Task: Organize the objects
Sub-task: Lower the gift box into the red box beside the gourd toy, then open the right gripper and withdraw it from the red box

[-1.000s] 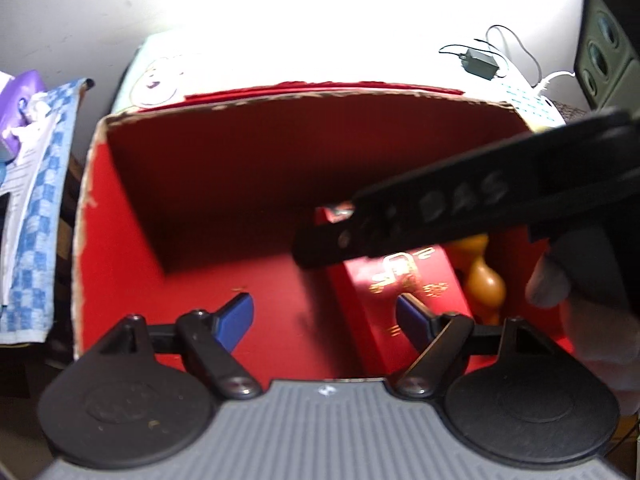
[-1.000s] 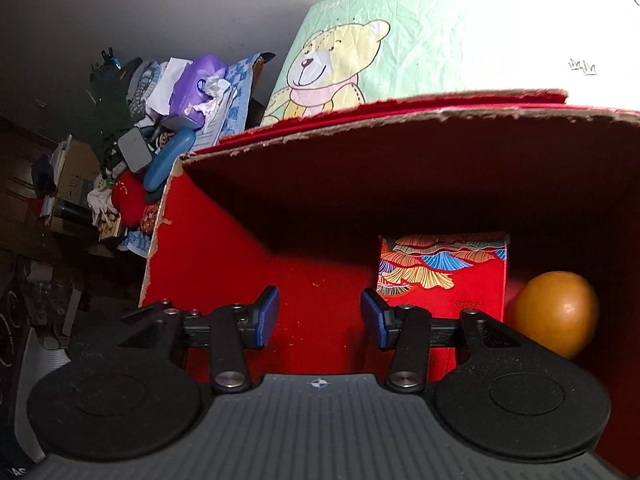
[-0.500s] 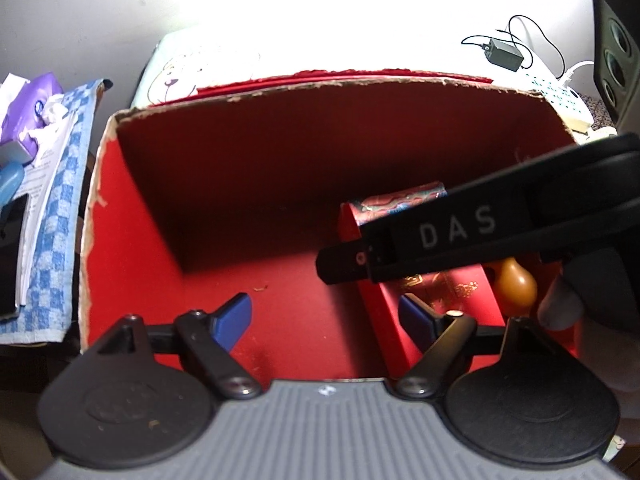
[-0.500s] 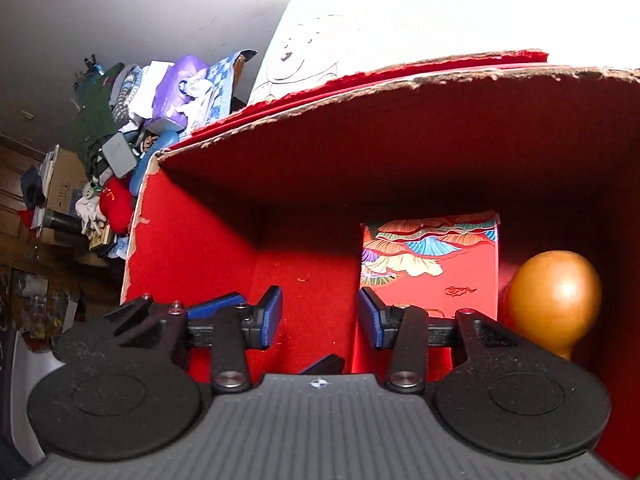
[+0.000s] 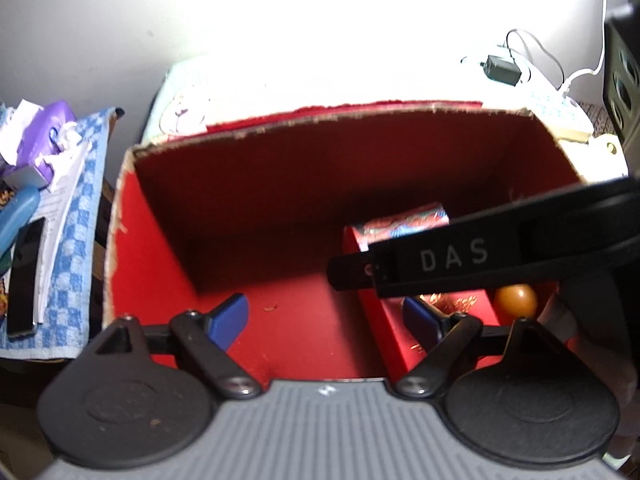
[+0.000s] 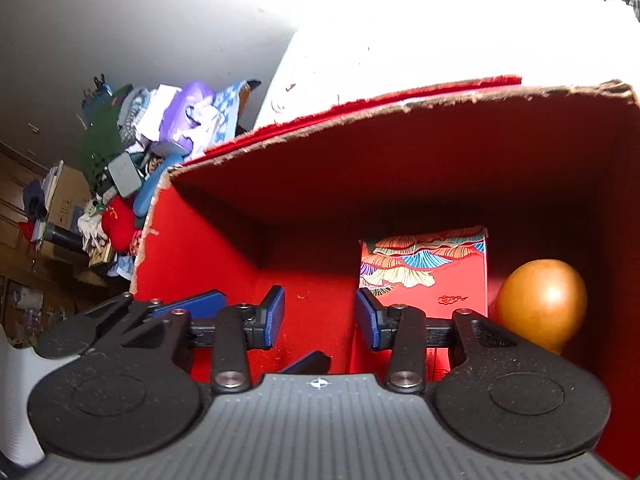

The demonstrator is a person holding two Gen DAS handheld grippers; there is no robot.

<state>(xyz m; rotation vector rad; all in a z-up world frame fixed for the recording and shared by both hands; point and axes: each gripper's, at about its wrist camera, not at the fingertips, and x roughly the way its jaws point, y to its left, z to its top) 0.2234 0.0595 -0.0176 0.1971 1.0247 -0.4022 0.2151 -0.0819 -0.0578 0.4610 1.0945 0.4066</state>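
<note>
Blue checked cloth (image 5: 70, 248) under a purple tissue pack (image 5: 42, 136) (left); black charger (image 5: 502, 69) behind.

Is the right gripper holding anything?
No: in the right wrist view the right gripper is open and empty, with only the red box floor between its pads.

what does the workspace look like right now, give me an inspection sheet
surface: red-lined box floor, a few crumbs on it
job's things: red patterned carton upright in the red box, orange gourd to its right
clutter: purple tissue pack, papers and dark items on blue checked cloth
grippers: left gripper open, empty; right gripper open, empty, both over the box
cables: black adapter with cord, white cable beside it
surroundings: pale wall, bear-print sheet behind box
</note>
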